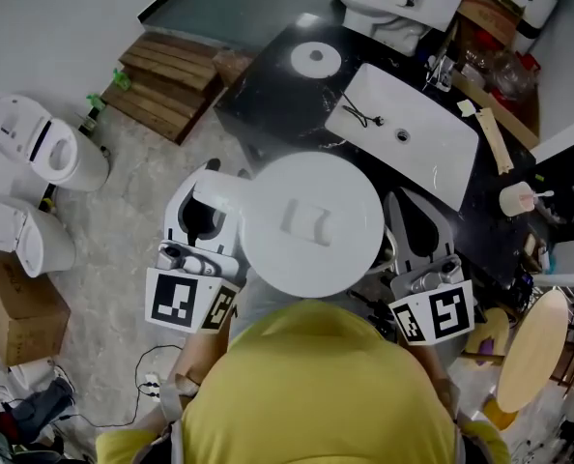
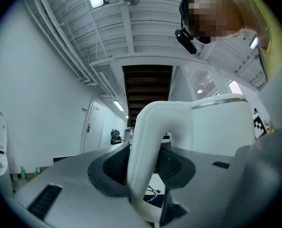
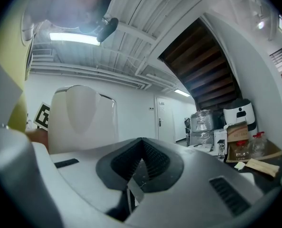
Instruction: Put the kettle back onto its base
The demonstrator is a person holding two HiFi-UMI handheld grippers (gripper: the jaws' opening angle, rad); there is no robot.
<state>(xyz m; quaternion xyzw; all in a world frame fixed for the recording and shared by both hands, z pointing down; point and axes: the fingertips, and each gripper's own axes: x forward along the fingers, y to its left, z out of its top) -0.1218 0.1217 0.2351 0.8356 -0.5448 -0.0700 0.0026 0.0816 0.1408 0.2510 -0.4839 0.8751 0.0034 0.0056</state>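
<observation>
In the head view, the kettle (image 1: pixel 311 222) is hanging in the air in front of the person, between the left gripper (image 1: pixel 208 222) and the right gripper (image 1: pixel 420 245). Its base (image 1: pixel 316 60) is lying straight ahead on the dark counter (image 1: pixel 268 100), well apart from it. In the left gripper view, the jaws are clamping the kettle's upright handle (image 2: pixel 148 146). In the right gripper view, the jaws are meeting on nothing, with the kettle's body standing just to their left.
</observation>
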